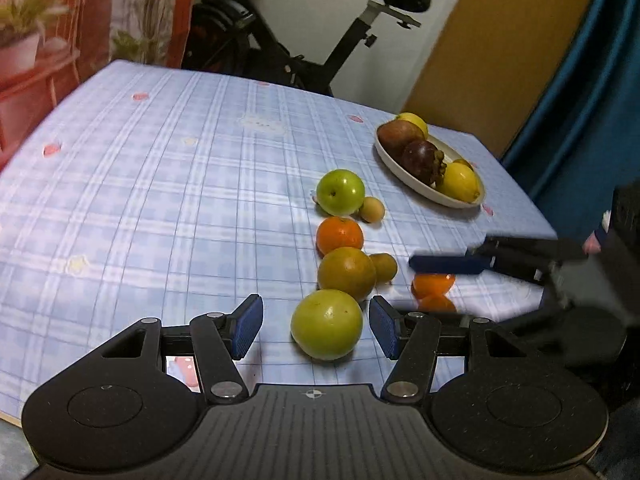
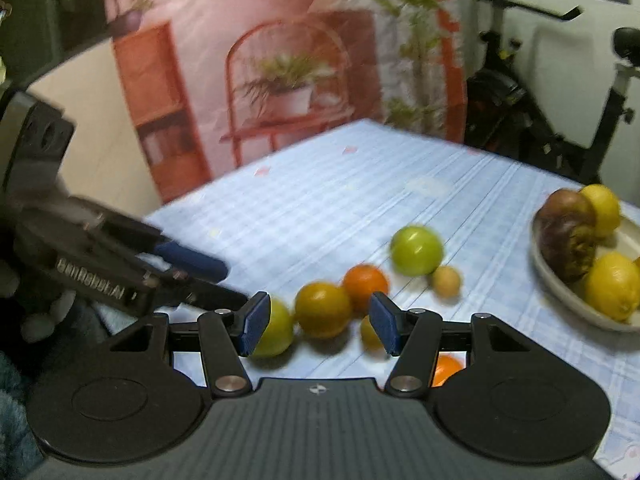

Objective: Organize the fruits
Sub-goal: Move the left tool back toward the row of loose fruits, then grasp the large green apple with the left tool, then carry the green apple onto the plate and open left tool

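Observation:
A row of loose fruit lies on the blue checked tablecloth (image 1: 160,184). A yellow-green apple (image 1: 326,324) sits between the fingers of my open left gripper (image 1: 316,326). Beyond it lie a dull orange (image 1: 346,272), a bright orange (image 1: 340,234), a green apple (image 1: 340,192) and two small tan fruits (image 1: 372,209). A white plate (image 1: 404,172) at the right holds lemons and dark fruit. My right gripper (image 2: 320,324) is open and empty, above the row, and shows from the side in the left wrist view (image 1: 452,266). Orange pieces (image 1: 434,286) lie under it.
An exercise bike (image 1: 320,48) stands behind the table. A printed pink backdrop (image 2: 280,72) hangs at the left. The table's right edge (image 1: 532,208) runs close behind the plate (image 2: 568,296).

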`<state>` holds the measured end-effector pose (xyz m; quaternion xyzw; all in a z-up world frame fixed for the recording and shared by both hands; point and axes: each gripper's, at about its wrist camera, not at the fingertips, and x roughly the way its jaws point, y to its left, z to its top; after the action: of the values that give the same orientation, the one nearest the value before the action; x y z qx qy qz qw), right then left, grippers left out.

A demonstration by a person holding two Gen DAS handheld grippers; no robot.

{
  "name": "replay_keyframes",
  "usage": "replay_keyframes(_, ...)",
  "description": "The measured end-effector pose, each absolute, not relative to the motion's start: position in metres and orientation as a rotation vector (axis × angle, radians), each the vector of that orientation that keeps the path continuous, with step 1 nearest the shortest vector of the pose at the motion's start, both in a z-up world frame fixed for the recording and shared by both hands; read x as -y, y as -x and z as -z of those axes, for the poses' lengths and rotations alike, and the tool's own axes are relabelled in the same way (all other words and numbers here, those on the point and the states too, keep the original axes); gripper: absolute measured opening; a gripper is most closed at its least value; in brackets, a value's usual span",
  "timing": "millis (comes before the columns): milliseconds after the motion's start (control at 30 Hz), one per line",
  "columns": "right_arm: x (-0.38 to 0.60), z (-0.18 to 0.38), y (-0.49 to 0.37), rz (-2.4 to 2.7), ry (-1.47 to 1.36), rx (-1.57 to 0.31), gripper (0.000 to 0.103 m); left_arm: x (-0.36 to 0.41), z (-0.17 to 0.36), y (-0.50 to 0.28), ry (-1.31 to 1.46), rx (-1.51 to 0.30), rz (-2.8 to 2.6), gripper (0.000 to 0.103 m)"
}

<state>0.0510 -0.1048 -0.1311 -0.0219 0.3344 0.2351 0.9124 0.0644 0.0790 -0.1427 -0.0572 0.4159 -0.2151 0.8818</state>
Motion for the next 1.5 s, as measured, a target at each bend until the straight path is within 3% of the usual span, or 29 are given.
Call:
replay_keyframes(467, 0.082, 0.165, -0.063, -0.579, 0.051, -0.852, 0.053, -0.073, 0.167, -0.083, 0.230, -0.945, 0.529, 0.058)
replay_keyframes(1200, 0.077, 0.171, -0.062, -0.592, 0.037, -0.790, 0.048, -0.059, 0.178, -0.087, 0.164, -0.979, 0.582, 0.051)
replay_keyframes(1500, 0.088, 0.156, -0.053, -0.581, 0.009, -0.724, 0.048, -0.041, 0.152, -0.086, 0.086, -0.901, 0.602, 0.049)
